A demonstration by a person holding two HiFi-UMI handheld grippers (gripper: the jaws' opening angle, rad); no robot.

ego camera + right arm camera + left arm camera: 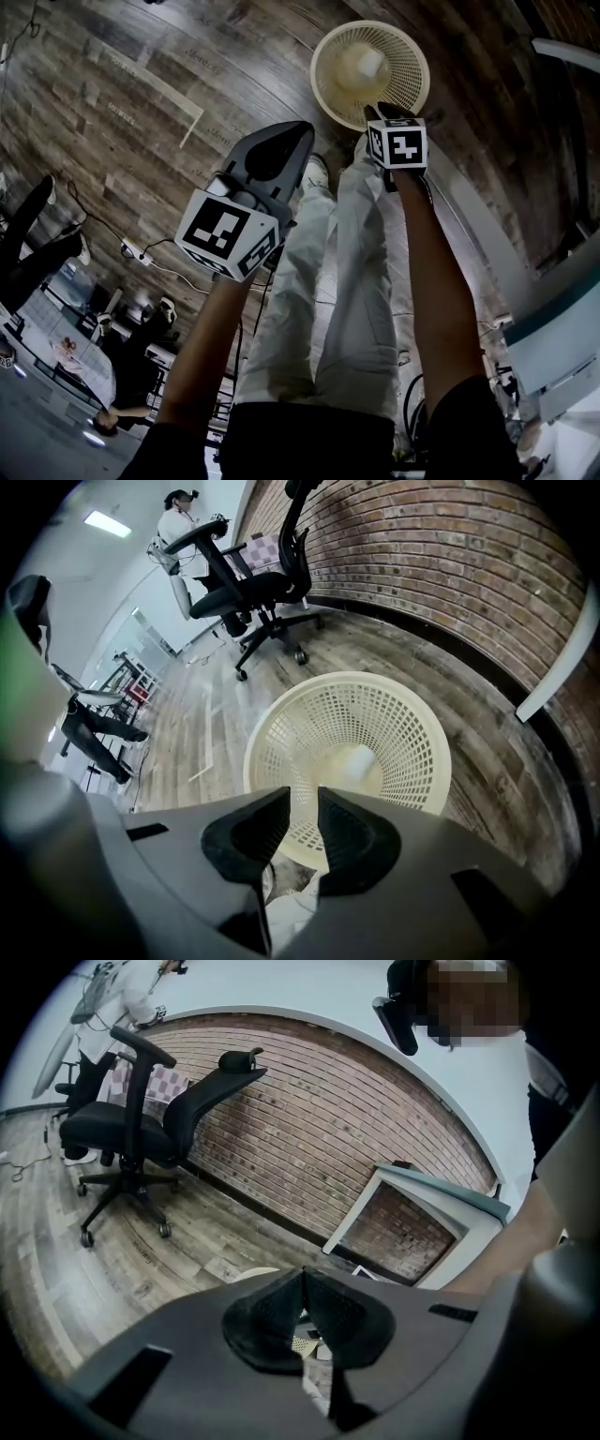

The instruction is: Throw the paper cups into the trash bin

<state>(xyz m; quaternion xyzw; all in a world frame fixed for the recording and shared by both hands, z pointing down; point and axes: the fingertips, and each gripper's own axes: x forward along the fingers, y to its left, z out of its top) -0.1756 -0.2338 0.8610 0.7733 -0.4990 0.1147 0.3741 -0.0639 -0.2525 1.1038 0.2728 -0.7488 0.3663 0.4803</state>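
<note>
The trash bin (328, 89), at one o'clock in the head view, is cream with an open lattice pattern. The paper cup (362, 64) inside it is off-white. The floor (141, 84) is grey-brown wood planking with streaky grain. The brick wall (450, 564) is reddish-brown with pale mortar lines. The office chair (122, 1129), at ten o'clock in the left gripper view, is black. The left gripper (300, 129) and right gripper (384, 112) are grey with black pads (239, 841). Their marker cubes (228, 234) carry black-and-white square patterns. The trousers (337, 281) are light beige.
</note>
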